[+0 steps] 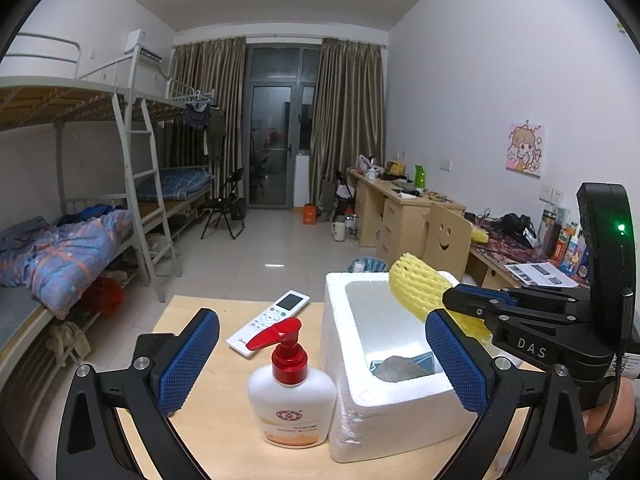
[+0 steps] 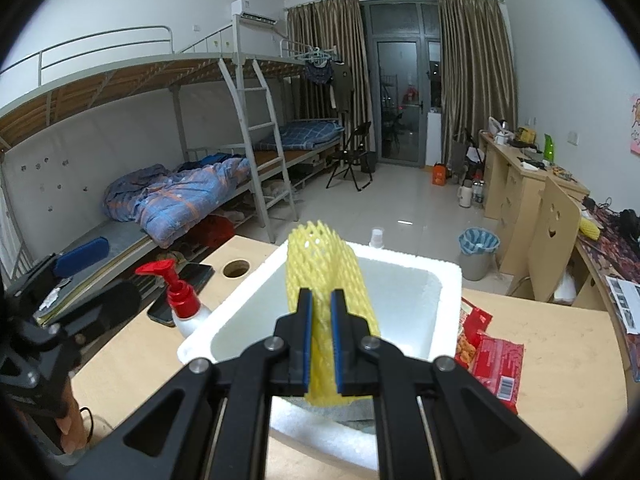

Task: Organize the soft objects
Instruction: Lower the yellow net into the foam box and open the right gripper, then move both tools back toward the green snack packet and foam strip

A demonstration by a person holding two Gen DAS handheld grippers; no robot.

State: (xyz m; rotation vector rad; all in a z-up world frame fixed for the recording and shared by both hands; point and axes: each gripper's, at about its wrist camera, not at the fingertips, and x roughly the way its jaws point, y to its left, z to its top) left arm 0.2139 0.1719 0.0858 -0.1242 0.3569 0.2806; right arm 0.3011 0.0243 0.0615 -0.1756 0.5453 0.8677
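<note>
My right tool (image 2: 321, 344) is clamped on the yellow foam net sleeve (image 2: 330, 276), pads pinching its lower part. The sleeve hangs above the open white foam box (image 2: 400, 300), its long axis rising up and away from the tool toward the far side of the room, the free rounded end uppermost. From the left wrist view the sleeve (image 1: 420, 288) leans up and to the left over the box's (image 1: 360, 392) right rim. My left tool (image 1: 322, 364) stands wide open, holding nothing, with the red-pump lotion bottle (image 1: 290, 392) on the table (image 1: 192, 320) between its pads, touching neither.
</note>
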